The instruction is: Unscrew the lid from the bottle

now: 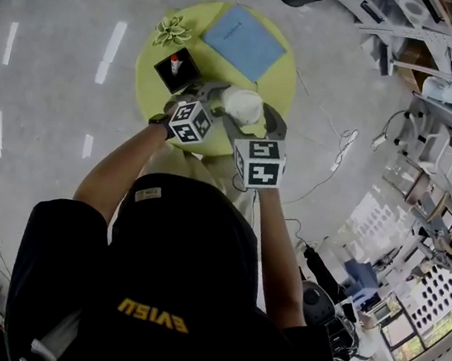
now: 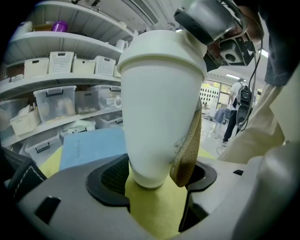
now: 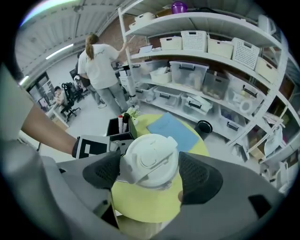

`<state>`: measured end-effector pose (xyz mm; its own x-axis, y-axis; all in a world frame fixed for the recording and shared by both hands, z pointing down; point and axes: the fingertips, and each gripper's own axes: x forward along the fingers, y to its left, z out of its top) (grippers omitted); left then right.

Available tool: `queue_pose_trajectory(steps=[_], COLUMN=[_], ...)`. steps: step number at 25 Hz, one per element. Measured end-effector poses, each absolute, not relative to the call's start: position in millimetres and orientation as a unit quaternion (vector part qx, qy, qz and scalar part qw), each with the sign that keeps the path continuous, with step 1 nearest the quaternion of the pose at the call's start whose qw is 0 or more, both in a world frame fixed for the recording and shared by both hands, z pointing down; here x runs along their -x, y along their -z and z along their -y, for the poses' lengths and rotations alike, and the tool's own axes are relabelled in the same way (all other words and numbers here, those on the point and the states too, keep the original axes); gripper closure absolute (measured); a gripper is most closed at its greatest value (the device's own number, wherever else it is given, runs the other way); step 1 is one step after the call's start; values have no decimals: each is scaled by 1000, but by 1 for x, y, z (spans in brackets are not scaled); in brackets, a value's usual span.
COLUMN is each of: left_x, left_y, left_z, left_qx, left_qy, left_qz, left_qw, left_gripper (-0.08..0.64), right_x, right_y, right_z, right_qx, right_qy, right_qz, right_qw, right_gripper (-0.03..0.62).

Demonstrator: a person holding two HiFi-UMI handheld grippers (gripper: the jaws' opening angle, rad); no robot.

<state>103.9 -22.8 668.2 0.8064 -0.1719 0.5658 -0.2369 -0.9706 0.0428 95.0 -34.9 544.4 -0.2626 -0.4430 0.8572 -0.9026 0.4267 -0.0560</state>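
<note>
Left hand-held gripper on bottle

Table: round, with a yellow-green top.
Floor: pale grey and glossy all round the table; streaks of reflected light lie left of it in the head view.
Cable: thin, loose on the floor just right of the table.
Shelving: white tiers beyond the table, carrying clear lidded bins and white slotted baskets.
Light: a strip lamp on the ceiling, beyond the table.
Person: white top, back turned, beyond the table at the shelving's end.
</note>
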Motion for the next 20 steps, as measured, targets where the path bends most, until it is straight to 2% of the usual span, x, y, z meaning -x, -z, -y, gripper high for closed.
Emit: queue_pose_trajectory(steps=[4, 10, 17, 20], left_x=[-104, -104, -103, -102], left_y=[-671, -671, -673, -676], left_z=[23, 21, 23, 23], left_qx=[-948, -946, -945, -945], left_qy=[-294, -299, -301, -302], left_qz=[104, 105, 111, 110], left_qw=[58, 62, 59, 65], left_gripper=[227, 229, 235, 236], right_x=[-88, -87, -89, -90], right_y=[-545, -544, -553, -556], right_z=[32, 27, 19, 19], right_qx=[-397, -284, -111, -83], right_qy=[-248, -177, -4, 4], right_qz=[764, 800, 804, 796], right_qw=[444, 498, 584, 599], right_gripper=[215, 215, 215, 213])
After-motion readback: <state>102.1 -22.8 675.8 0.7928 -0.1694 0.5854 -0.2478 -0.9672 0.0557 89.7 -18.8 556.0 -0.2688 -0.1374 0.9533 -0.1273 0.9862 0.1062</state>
